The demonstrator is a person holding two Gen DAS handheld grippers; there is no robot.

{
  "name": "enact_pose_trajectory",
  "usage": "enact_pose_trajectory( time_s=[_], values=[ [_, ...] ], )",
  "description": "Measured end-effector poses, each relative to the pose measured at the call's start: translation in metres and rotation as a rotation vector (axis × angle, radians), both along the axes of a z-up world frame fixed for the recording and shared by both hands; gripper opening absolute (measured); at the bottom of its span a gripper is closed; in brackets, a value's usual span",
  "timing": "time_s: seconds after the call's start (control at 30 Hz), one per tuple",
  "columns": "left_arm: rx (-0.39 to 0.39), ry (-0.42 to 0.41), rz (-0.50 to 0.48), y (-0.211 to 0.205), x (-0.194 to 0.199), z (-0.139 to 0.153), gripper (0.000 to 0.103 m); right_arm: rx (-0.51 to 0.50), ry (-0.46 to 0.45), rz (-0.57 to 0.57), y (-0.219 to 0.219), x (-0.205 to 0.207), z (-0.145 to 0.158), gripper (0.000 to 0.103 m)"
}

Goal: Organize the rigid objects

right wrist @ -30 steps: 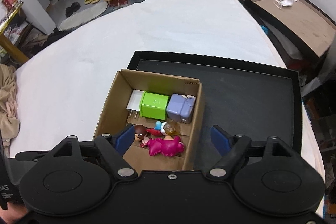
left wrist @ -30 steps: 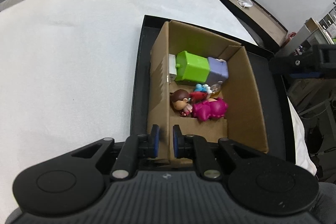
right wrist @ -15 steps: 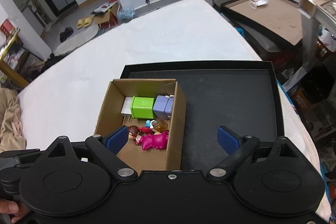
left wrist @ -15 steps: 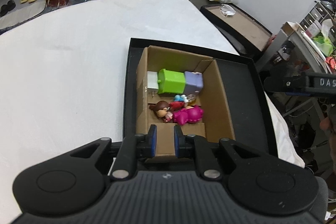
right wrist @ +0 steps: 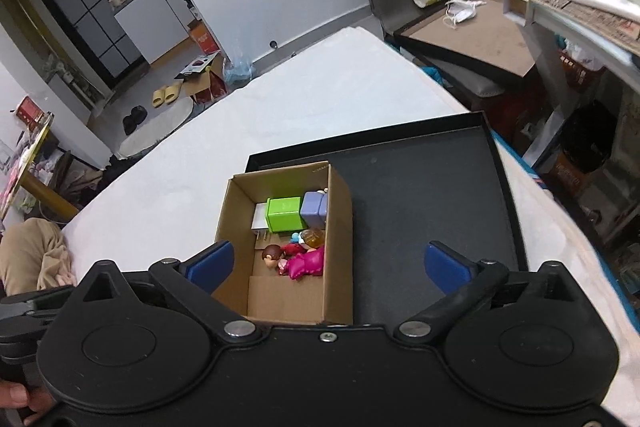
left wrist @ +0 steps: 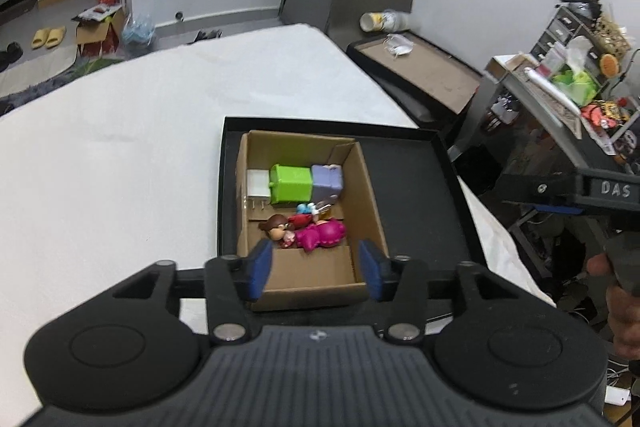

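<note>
A cardboard box (left wrist: 370, 195) (right wrist: 339, 227) stands at the left of a black tray (left wrist: 416, 187) (right wrist: 420, 195). Inside lie a green block (left wrist: 291, 184) (right wrist: 284, 214), a lilac block (left wrist: 327, 181) (right wrist: 313, 207), a white plug (left wrist: 257, 184), a pink toy (left wrist: 322, 233) (right wrist: 306, 263) and a brown-haired figure (left wrist: 275, 225) (right wrist: 273, 253). My left gripper (left wrist: 316, 269) is open and empty, raised above the box's near end. My right gripper (right wrist: 327, 265) is wide open and empty, raised above the box and tray.
The tray lies on a white table (left wrist: 120, 147). A brown board with a mask (left wrist: 424, 67) and a cluttered shelf (left wrist: 580, 95) stand to the right. The right half of the tray (right wrist: 432, 211) holds nothing.
My left gripper has opened and let go of the box's near wall. Both grippers have risen and pulled back from the box.
</note>
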State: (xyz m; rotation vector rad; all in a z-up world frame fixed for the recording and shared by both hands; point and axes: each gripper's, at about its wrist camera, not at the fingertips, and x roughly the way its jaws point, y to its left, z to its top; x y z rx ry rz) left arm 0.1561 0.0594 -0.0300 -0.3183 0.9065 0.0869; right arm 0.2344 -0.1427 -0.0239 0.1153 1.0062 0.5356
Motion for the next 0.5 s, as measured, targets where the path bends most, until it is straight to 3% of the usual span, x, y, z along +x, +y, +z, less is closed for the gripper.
enact_pose_trajectory(
  time_s=[0.23,0.5],
  values=[
    [0.038,-0.042,-0.007,-0.015,-0.019,0.024,0.073,-0.022,-0.053,-0.023,-0.009,-0.024,0.017,0.103],
    [0.064,-0.085,-0.021,-0.024,-0.042,0.041,0.082,-0.04,-0.126,-0.074,-0.022,-0.049,0.029,0.103]
  ],
)
